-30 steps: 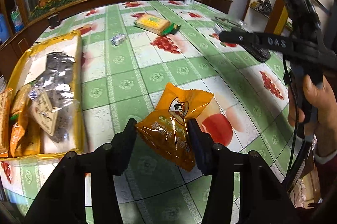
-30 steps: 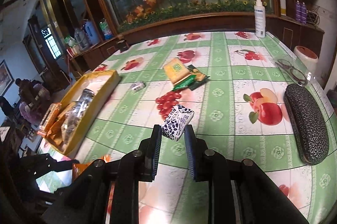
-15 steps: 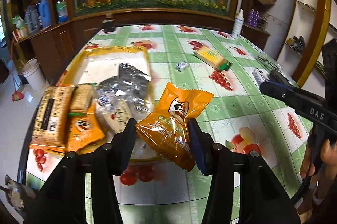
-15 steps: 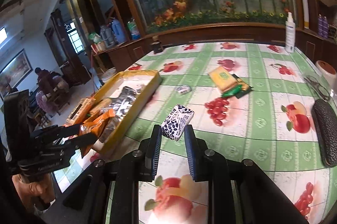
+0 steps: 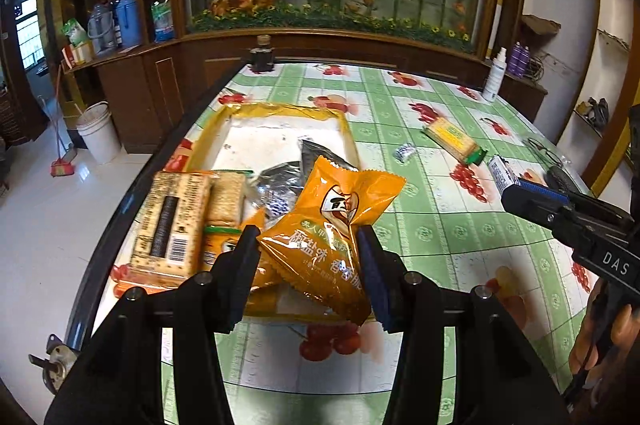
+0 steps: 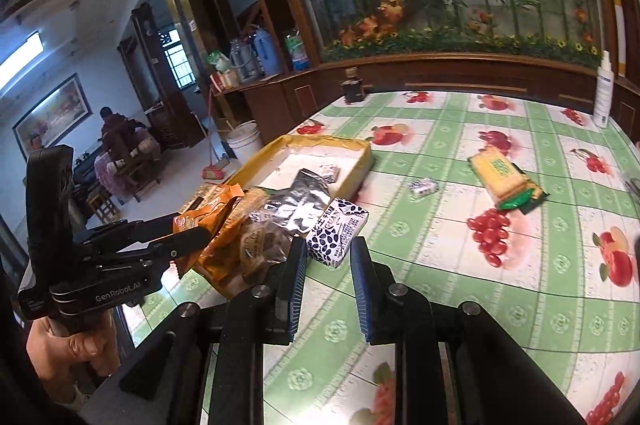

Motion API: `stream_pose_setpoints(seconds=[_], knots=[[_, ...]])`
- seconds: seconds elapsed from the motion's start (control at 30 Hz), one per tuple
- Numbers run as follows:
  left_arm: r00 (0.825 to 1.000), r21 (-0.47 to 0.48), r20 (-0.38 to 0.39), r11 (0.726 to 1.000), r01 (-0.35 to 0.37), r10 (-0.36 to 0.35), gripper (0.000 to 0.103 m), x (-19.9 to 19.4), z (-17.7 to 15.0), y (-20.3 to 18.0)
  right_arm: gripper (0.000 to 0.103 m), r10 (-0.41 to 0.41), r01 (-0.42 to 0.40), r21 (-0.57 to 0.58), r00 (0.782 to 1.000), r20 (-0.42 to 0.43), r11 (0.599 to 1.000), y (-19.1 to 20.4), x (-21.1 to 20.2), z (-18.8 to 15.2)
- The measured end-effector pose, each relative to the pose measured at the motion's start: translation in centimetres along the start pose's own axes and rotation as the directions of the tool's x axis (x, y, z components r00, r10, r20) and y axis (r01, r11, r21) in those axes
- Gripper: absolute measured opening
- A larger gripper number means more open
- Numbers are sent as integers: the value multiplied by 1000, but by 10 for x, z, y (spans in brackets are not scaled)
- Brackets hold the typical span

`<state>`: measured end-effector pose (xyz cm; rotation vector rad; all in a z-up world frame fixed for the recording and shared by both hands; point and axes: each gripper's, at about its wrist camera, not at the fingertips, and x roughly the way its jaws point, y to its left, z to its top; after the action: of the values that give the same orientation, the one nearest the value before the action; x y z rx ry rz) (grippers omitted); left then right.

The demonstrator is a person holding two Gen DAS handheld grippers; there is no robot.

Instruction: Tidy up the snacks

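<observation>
My left gripper (image 5: 308, 257) is shut on an orange snack packet (image 5: 340, 225) and holds it above the near end of the yellow tray (image 5: 212, 133). The packet also shows in the right wrist view (image 6: 208, 225). The tray holds cracker packs (image 5: 176, 225), a silver packet (image 5: 280, 177) and other snacks. My right gripper (image 6: 328, 265) is shut on a small white box with dark blue spots (image 6: 338, 231), held above the table just right of the tray (image 6: 360, 161). It shows from the side in the left wrist view (image 5: 520, 193).
On the green fruit-print tablecloth (image 6: 520, 289) lie a yellow cracker pack with a green end (image 6: 506, 179) and a small wrapped sweet (image 6: 424, 187). A white spray bottle (image 6: 602, 93) stands at the far right. The table edge (image 5: 132, 201) runs left of the tray.
Both grippers have swung left toward the tray, each keeping its snack. The orange packet now hangs over the tray's near end, and the spotted box is beside the tray.
</observation>
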<state>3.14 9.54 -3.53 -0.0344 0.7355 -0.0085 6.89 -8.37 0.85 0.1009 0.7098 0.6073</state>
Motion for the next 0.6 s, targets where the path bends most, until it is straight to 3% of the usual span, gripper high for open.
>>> stream_pose_setpoints(seconds=[0.6], knots=[[997, -38, 14, 996, -76, 76, 48, 6, 12, 33, 23, 79, -81, -67, 996, -32, 994, 47, 63, 27]])
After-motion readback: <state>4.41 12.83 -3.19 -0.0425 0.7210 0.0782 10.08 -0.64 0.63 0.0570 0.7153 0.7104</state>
